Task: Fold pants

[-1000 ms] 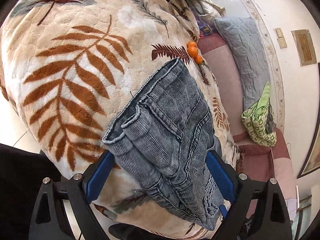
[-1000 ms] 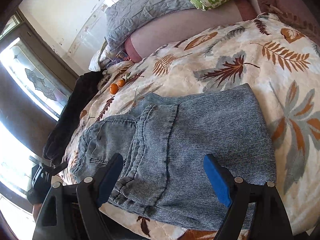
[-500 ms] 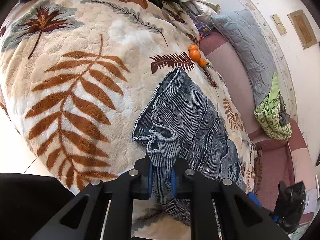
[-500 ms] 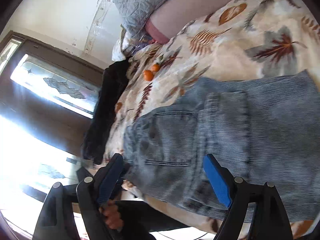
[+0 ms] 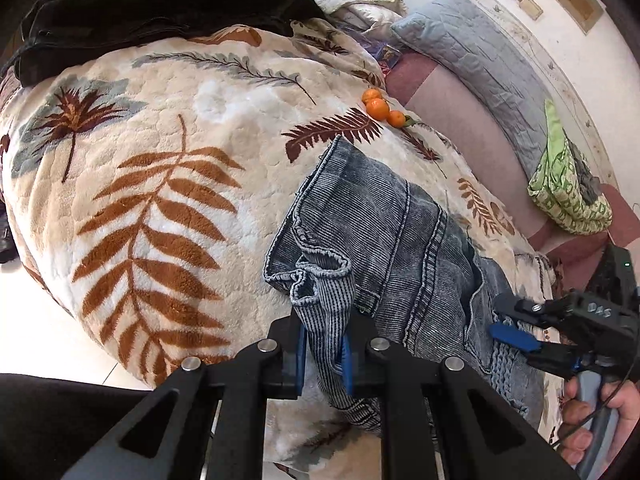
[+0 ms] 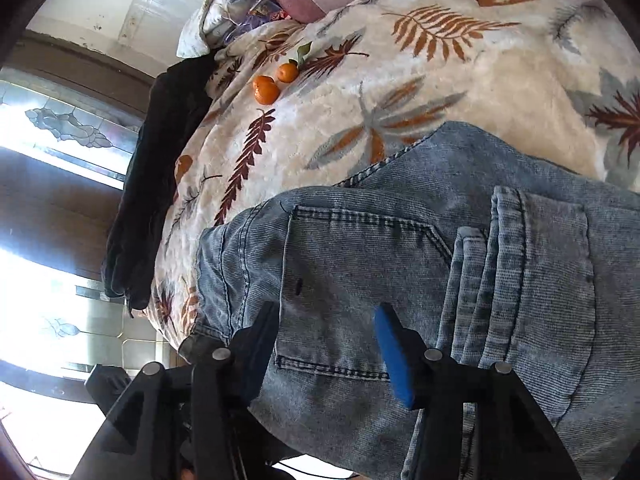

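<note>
The folded blue jeans (image 5: 396, 248) lie on the leaf-print blanket (image 5: 160, 184), long axis running from the left claw (image 5: 324, 354) toward the right claw (image 5: 516, 336), hems bunched at the left one, which is clamped on them. The right claw's jaws are closing astride the back pocket (image 6: 352, 280), pads not yet pressing. "DAS" is printed on the right claw's body. Three tangerines (image 5: 378, 108) sit beyond.
</note>
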### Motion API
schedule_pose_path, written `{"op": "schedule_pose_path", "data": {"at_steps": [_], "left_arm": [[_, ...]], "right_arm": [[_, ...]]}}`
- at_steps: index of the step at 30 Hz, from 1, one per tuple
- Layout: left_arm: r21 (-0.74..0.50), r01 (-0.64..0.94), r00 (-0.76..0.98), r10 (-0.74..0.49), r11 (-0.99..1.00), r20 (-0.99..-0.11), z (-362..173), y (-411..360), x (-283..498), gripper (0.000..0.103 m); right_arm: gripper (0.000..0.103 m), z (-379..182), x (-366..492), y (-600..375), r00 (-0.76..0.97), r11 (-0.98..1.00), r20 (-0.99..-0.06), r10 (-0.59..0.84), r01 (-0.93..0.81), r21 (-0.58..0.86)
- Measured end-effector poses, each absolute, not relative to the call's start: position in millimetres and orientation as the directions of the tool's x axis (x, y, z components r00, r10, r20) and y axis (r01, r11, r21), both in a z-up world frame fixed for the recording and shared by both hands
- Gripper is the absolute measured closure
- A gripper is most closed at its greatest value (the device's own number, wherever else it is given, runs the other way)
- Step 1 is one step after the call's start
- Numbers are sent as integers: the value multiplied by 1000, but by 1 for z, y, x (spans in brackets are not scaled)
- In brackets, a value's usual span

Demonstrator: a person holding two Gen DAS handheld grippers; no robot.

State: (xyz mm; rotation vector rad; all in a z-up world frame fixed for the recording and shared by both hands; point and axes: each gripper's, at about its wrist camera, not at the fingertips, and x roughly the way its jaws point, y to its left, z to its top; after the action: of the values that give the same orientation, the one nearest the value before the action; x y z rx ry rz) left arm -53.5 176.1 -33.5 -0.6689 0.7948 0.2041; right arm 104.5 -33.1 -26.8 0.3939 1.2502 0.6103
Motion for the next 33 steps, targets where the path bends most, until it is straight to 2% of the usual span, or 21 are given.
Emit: {"op": "schedule_pose_path", "data": {"at_steps": [2, 7, 10, 13, 20, 23, 33], "left_arm": [[-471, -406, 693, -72, 783, -717, -33, 176, -53, 89], [-465, -401, 693, -71, 789, -718, -33, 176, -54, 89], [-464, -402, 692, -70, 789, -718, -34, 175, -54, 89], [-454, -403, 691, -62, 795, -720, -33, 173, -54, 89], [-425, -412, 685, -34, 806, -728, -33, 170, -53, 88], [-407, -412, 683, -19, 815, -730, -32, 167, -52, 88], [-393, -410, 680, -11, 823, -733, -31, 167, -53, 88]], "right_arm": [[52, -51, 110, -20, 160, 815, -802, 575, -199, 544], [55, -37, 105, -16, 172, 807, -792, 586, -204, 554], [55, -27, 101, -10, 195, 804, -784, 589, -237, 545], [55, -48, 101, 0, 169, 833, -823, 542, -241, 499], [55, -16, 89, 4, 215, 830, -812, 542, -287, 478], [54, -42, 96, 14, 180, 850, -845, 503, -276, 448], [54, -33, 92, 12, 194, 850, -842, 504, -283, 444]]}}
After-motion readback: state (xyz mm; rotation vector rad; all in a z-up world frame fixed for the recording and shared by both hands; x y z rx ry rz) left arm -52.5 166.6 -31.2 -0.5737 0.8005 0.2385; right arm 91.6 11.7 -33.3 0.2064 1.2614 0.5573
